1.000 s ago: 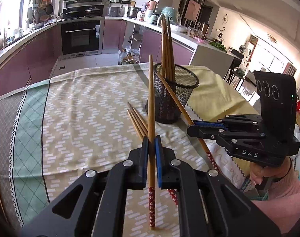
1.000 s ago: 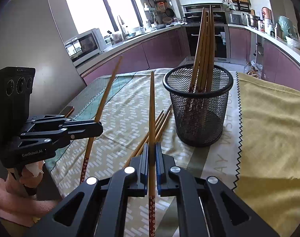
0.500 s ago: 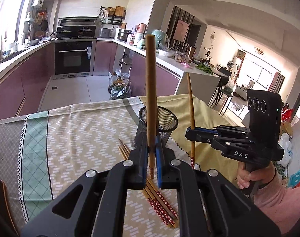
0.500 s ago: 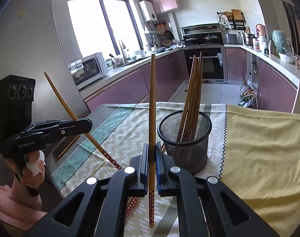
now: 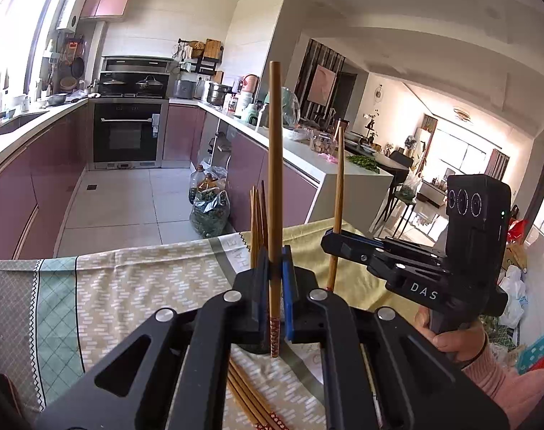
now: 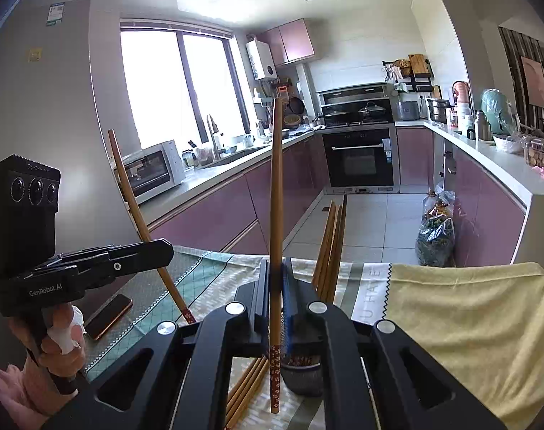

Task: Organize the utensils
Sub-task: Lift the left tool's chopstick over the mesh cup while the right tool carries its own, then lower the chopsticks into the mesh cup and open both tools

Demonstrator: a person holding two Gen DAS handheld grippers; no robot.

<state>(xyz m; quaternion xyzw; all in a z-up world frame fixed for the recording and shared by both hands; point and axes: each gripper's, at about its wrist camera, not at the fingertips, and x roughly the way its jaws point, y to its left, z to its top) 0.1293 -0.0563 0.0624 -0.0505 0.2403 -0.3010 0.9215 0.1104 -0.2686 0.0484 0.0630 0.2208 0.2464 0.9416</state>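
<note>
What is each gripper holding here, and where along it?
Left gripper and right gripper each clamp one wooden chopstick low on its shaft, just above the patterned red end.

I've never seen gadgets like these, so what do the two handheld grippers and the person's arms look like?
Both are matte black with silver screws. The left gripper reads "GenRobot.AI"; the right gripper reads "DAS". Each carries a boxy black camera block with three round lenses; the finger pads are blue. The sleeves are pink.
</note>
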